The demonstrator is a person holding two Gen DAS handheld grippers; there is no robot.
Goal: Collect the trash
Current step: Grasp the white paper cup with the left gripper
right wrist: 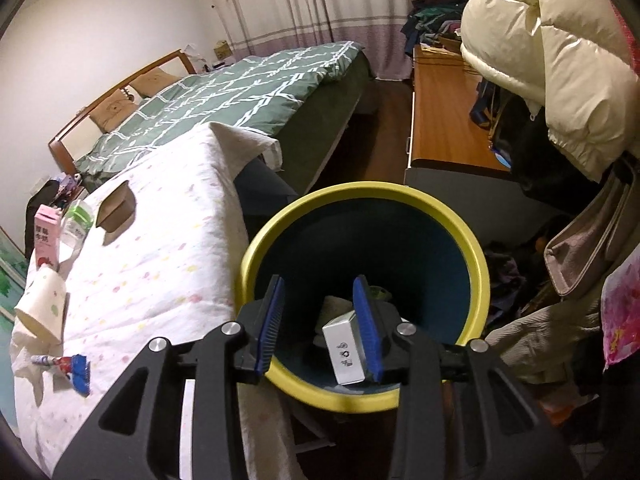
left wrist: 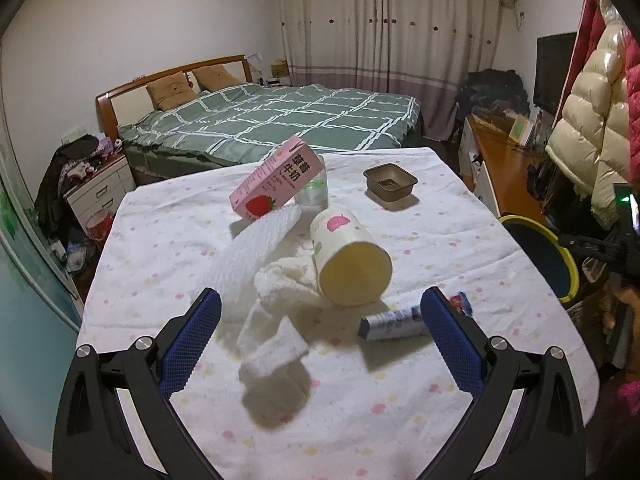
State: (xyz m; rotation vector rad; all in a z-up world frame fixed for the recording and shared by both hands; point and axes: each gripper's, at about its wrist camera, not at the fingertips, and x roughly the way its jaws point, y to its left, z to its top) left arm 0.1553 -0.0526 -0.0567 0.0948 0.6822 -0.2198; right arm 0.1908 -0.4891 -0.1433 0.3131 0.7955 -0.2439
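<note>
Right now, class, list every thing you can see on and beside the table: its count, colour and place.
Milk carton: 1, pink, far table, tilted.
Plastic cup: 1, clear, behind carton.
Tray: 1, brown, far right table.
Paper cup: 1, cream, centre, on its side.
Foam net: 1, white, left of centre.
Tissue: 1, white, near centre.
Wrapper: 1, blue-white, near right.
Bin: 1, yellow rim, beside table.
Small box: 1, white, over bin.
Left gripper: open.
Right gripper: over bin.
</note>
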